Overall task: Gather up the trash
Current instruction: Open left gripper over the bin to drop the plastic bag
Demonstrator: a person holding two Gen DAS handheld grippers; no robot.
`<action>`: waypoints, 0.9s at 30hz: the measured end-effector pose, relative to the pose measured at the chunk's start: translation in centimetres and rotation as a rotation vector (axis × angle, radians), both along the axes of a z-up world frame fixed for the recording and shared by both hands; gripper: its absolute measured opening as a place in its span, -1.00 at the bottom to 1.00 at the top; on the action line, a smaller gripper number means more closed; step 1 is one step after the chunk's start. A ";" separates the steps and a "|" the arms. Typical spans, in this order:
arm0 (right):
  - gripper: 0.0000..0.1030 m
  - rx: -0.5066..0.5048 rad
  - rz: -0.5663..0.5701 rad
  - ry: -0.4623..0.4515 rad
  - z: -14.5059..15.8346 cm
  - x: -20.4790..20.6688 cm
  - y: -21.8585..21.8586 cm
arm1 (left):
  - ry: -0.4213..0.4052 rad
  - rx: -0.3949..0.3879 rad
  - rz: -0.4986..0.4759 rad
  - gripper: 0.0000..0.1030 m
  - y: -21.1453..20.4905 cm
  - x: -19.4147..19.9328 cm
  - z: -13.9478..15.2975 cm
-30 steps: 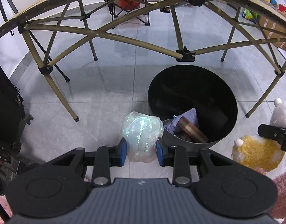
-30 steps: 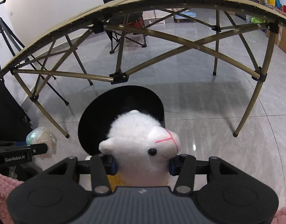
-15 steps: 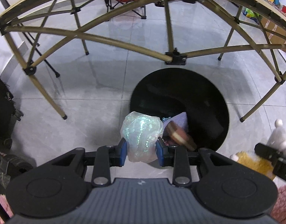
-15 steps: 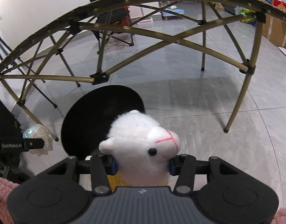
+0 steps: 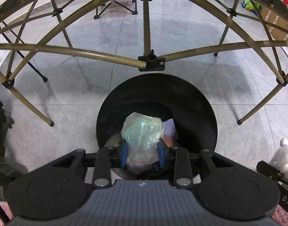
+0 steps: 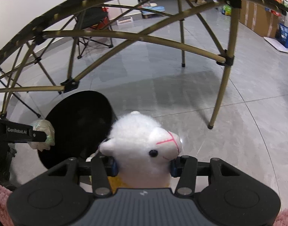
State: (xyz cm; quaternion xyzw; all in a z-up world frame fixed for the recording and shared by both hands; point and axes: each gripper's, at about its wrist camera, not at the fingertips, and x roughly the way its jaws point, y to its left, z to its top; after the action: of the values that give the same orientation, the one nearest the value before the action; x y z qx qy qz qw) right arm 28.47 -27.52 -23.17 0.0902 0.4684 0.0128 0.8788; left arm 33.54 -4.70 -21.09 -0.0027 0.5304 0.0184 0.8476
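My left gripper [image 5: 143,150] is shut on a crumpled iridescent plastic wrapper [image 5: 143,131] and holds it straight above the mouth of the round black bin [image 5: 200,113]. A purple cloth [image 5: 170,128] and other trash lie inside, partly hidden by the wrapper. In the right wrist view the wrapper [image 6: 47,130] hangs over the near left rim of the bin [image 6: 78,122]. My right gripper [image 6: 143,164] is shut on a white plush alpaca [image 6: 142,141] with a pink stitched nose, held to the right of the bin, above the floor.
A folding table frame of khaki bars [image 5: 106,56] arches over the bin, with a black joint [image 5: 151,63] just beyond it and legs [image 6: 219,98] on the grey tiles. A black folding chair [image 6: 91,20] and cardboard boxes [image 6: 256,17] stand farther back. Pink rug [image 6: 1,194] lies near me.
My left gripper carried the wrapper from beside the bin's left rim to over its opening. The right gripper drifted to the right with the alpaca, so the bin now sits further left in its view.
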 end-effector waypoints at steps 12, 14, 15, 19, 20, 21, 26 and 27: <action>-0.08 -0.007 -0.011 0.020 -0.6 0.4 -0.4 | -0.056 0.053 0.011 0.95 -1.1 0.7 0.5; -0.08 -0.008 -0.011 0.019 -0.6 0.4 -0.4 | -0.060 0.059 0.025 0.95 -0.9 0.7 0.6; -0.08 -0.008 -0.011 0.019 -0.6 0.4 -0.4 | -0.057 0.060 0.030 0.95 -0.7 0.6 0.6; -0.08 -0.018 0.002 0.010 -0.4 0.5 0.1 | -0.047 0.062 0.052 0.95 0.1 0.4 0.6; -0.08 -0.023 0.011 0.004 -0.2 0.5 0.4 | -0.047 0.062 0.058 0.95 0.4 0.3 0.7; -0.08 -0.027 0.019 -0.001 -0.1 0.6 0.8 | -0.048 0.062 0.063 0.95 0.6 0.3 0.7; -0.08 -0.052 0.072 -0.046 1.2 1.1 2.9 | -0.069 0.077 0.102 0.95 2.3 -0.5 1.4; -0.08 -0.058 0.083 -0.053 1.5 1.3 3.4 | -0.073 0.079 0.108 0.96 2.6 -0.5 1.5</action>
State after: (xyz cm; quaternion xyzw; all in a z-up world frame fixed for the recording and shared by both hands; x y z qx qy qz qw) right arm 29.72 -24.09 -21.70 0.0449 0.4484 0.0382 0.8919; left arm 32.99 -2.11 -19.54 0.0014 0.4970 0.0848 0.8636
